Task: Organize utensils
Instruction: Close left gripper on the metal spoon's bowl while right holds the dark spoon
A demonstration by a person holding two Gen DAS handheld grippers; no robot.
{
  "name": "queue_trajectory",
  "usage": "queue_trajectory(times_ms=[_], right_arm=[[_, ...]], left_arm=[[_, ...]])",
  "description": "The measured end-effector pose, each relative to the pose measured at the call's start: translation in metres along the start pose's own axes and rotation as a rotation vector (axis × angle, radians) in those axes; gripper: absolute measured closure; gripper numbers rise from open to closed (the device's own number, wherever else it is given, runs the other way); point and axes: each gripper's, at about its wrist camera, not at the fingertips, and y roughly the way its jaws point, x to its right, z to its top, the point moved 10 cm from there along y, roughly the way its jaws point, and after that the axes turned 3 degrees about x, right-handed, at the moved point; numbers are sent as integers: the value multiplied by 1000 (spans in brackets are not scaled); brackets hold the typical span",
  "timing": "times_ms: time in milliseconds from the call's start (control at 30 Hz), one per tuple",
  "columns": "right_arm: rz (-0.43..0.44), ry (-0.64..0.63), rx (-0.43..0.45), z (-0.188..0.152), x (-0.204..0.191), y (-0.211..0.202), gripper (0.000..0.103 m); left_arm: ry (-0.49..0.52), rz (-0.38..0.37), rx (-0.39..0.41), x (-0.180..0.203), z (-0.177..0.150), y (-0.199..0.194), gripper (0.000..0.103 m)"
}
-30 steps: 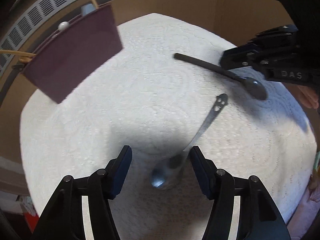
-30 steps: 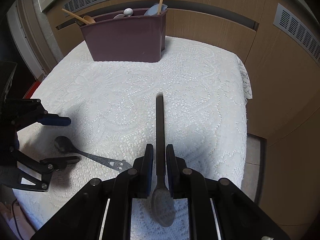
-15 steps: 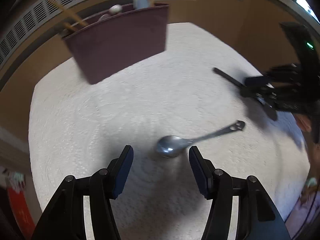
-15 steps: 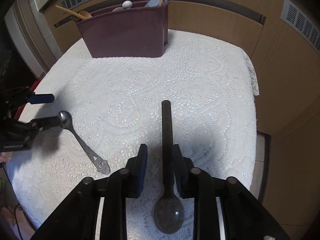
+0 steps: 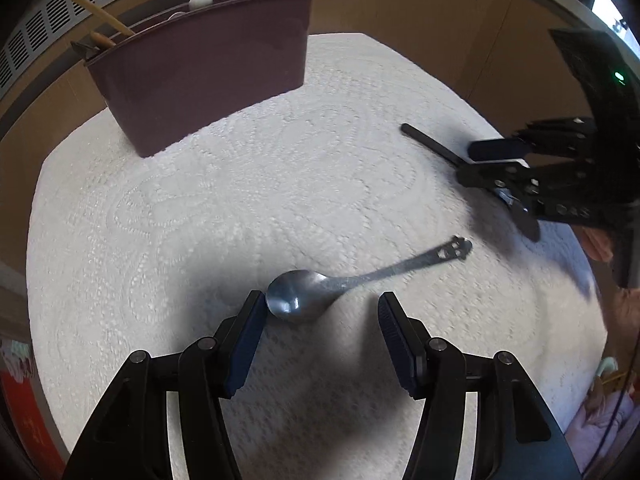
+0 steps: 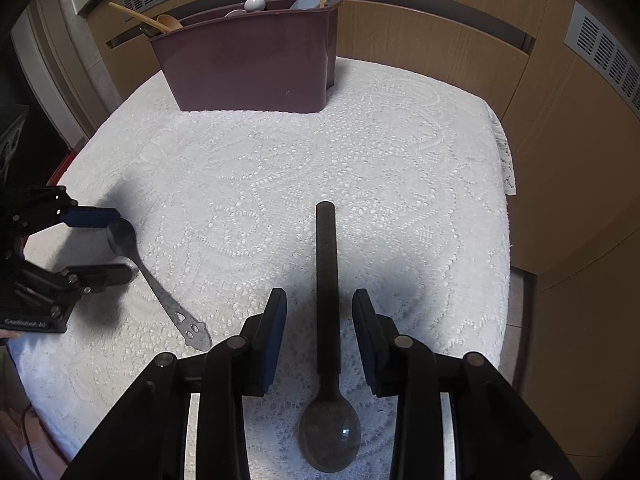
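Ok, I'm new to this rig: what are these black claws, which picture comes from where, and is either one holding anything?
Each black claw is a hand-held two-finger gripper with a camera looking along its fingers. The left gripper is open, its fingers either side of the shiny metal spoon, which lies on the white lace tablecloth. In the right wrist view, the right gripper is open too, straddling the long black plastic spoon. Neither holds anything. Behind them stands the maroon plastic utensil bin with wooden utensils inside.
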Motion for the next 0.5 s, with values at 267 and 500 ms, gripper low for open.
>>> queue_trajectory(times_ms=[267, 500], right_arm=[[8, 32, -16, 16, -2, 18, 92], [42, 41, 62, 16, -9, -7, 92]], left_arm=[[-198, -70, -64, -5, -16, -20, 44], [-342, -185, -85, 4, -2, -5, 44]])
